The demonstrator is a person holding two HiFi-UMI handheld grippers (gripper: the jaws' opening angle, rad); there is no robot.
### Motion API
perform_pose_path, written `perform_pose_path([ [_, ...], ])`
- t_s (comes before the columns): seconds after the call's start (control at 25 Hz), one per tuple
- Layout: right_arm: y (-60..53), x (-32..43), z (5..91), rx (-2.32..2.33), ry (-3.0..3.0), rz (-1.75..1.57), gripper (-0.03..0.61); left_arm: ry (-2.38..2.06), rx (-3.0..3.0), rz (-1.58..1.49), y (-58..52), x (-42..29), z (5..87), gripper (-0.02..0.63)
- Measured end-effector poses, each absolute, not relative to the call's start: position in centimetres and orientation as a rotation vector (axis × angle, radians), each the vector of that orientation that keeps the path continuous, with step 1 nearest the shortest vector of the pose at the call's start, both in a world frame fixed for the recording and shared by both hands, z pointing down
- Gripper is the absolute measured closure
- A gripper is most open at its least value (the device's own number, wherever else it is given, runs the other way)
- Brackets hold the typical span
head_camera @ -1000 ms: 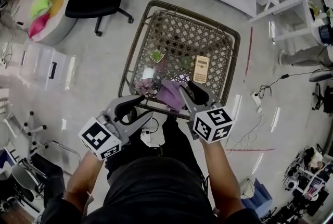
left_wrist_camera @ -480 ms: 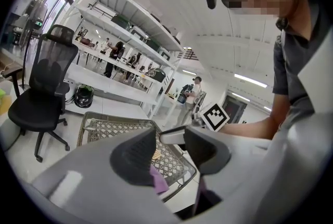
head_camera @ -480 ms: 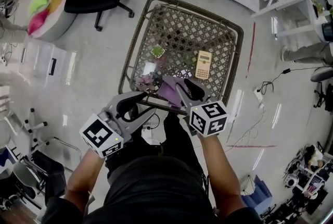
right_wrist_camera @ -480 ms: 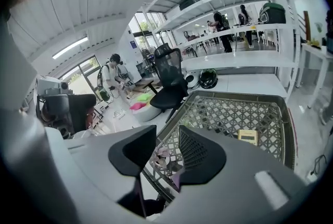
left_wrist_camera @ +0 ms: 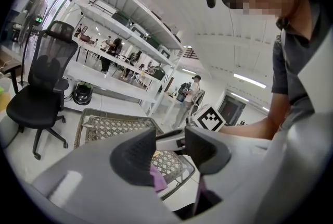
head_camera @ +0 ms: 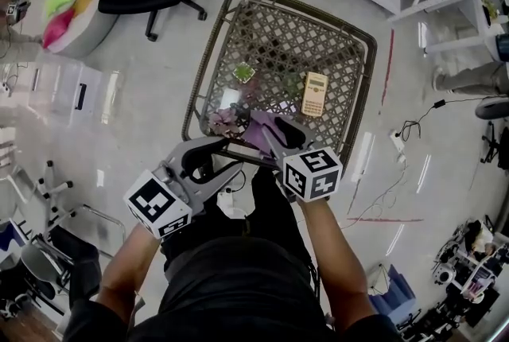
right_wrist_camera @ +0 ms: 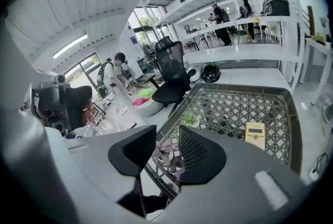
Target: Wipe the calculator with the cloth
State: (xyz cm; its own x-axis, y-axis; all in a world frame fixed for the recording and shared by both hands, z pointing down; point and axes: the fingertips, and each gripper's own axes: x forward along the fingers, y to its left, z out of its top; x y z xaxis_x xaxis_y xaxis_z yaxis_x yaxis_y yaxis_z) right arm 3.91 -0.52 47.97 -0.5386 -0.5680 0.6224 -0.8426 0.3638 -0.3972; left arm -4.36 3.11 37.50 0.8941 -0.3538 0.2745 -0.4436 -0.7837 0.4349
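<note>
Fingers parted on both sides: right gripper (right_wrist_camera: 166,137) shows an open gap with nothing pinched; left gripper (left_wrist_camera: 170,139) equally slack and empty.

Purple cloth (head_camera: 266,130) at near edge of lattice table (head_camera: 365,86), just ahead of right gripper's tips and partly beneath them in head view. Not yet grasped.

Calculator (head_camera: 316,93) flat on the lattice, beyond the cloth and off to the right, near it but not touching. Long axis runs away from the body, slightly tilted.

Right gripper nearer to both cloth and calculator; left gripper off the table's near-left corner.

Likely next: close on cloth, then carry it forward-right.

Small potted plant (head_camera: 242,72) and patterned pink bundle (head_camera: 225,122) left of the cloth.

No legible writing: calculator's face too small to read; only square markers on each marker cube (head_camera: 312,172).
</note>
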Motion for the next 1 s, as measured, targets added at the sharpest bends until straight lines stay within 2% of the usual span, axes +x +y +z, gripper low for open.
perform_pose_path([
  [0.6,1.4,3.6,51.1,1.211,-2.188,1.069,0.460,-0.477,2.556,0.318,6.4,-2.6,39.8,0.385],
  [1.0,0.5,2.4,52.6,1.151,-2.178,1.094,0.460,-0.442,2.555,0.302,4.6,-1.4,39.9,0.385],
])
